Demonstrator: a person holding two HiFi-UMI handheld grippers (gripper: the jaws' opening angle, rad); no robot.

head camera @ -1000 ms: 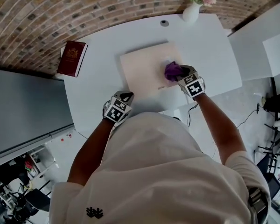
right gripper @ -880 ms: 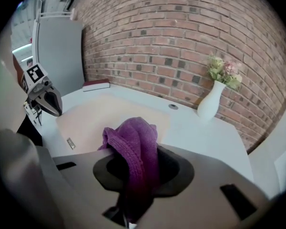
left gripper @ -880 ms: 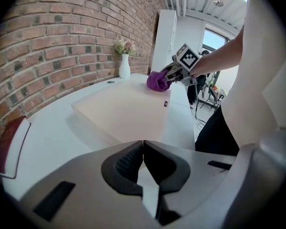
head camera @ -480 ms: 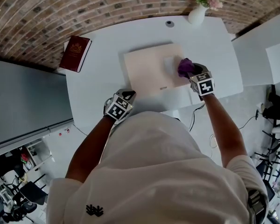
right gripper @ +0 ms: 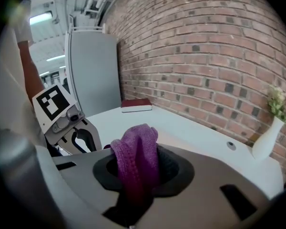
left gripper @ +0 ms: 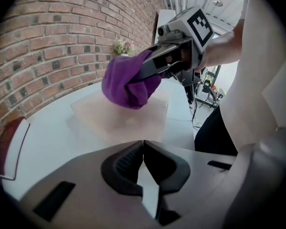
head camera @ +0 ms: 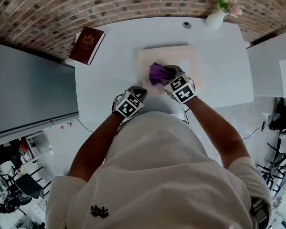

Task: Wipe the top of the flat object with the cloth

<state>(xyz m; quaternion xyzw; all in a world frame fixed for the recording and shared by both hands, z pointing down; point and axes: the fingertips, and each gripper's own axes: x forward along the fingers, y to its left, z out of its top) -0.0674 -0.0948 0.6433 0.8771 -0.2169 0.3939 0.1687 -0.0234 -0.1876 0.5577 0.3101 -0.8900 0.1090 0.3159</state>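
1. Wiping judged under way, perhaps midway: purple cloth (head camera: 156, 73) over the left half of the pale flat board (head camera: 193, 56), toward its near edge.
2. Clamped tight on the cloth, the right tongs (head camera: 166, 75), with a bunched fold standing up between the jaws in the right gripper view.
3. Closed on nothing, the left tongs (head camera: 139, 92), jaw tips meeting. Held at the near edge of the white surface (head camera: 105, 75), near the board's near-left corner, with no part in the wipe.
4. From the left gripper view, cloth hanging as a wad at or just above the board's top. No telling whether touching or a shade clear.
5. Nothing on the board to mark wiped ground from unwiped: no streak, no damp, no dirt. Only a paler square patch (head camera: 185, 65) on the right half, so no sure count of what is done.
6. Left to do, as a judgement: pass over the far strip and the right half, press flat, then lift off.
7. Well apart from the work: a red book (head camera: 87, 45) at the far left, a white vase (head camera: 215, 19) with flowers at the far right, and a small round disc (head camera: 186, 25) by the far edge.
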